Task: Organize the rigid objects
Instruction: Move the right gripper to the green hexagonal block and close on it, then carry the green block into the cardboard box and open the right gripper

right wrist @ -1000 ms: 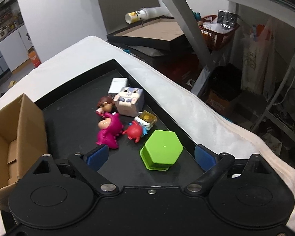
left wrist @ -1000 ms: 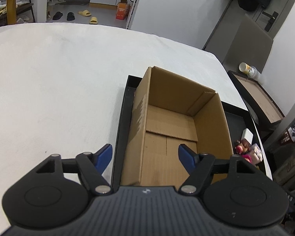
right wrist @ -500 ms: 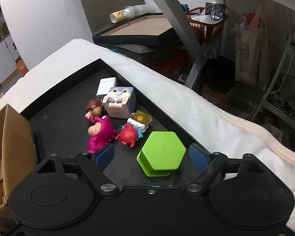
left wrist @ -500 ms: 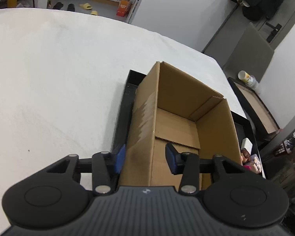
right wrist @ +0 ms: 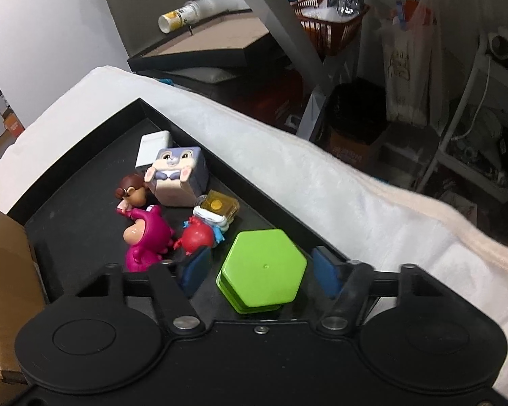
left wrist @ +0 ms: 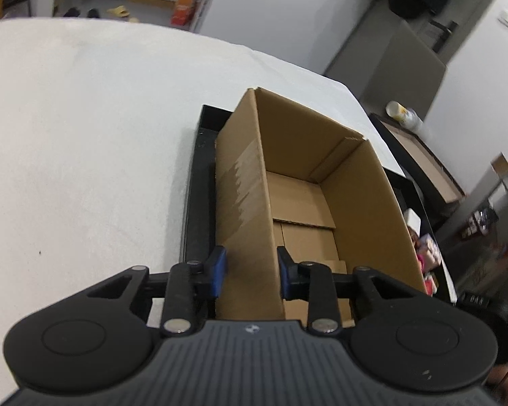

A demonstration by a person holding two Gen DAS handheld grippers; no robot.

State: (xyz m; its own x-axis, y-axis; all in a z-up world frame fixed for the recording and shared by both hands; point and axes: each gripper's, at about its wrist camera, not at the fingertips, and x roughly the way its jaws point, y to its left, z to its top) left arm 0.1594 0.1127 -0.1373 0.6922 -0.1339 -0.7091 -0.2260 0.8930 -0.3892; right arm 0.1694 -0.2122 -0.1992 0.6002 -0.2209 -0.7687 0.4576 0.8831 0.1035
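Now the left gripper (left wrist: 249, 275), wide apart a moment ago, is clamped on the near left wall of the cardboard box (left wrist: 352, 199), so the box is held steady. To its right, in the black tray (right wrist: 84, 155), the right gripper (right wrist: 259, 270) is closing around the green hexagon box (right wrist: 264, 265), not yet pinching it, ready to lift.

The cardboard box (left wrist: 321, 203) hides most of the black tray (left wrist: 199, 182) beneath it, and its near end is lost behind the left claw (left wrist: 250, 274); the toys (left wrist: 426, 253) beyond its right wall show only as slivers. In the right wrist view the green hexagonal container (right wrist: 264, 267) has its near edge covered by the claw's body; the white block (right wrist: 152, 145) sits half behind the rabbit cube (right wrist: 177, 176); the box is cut off at the left edge.
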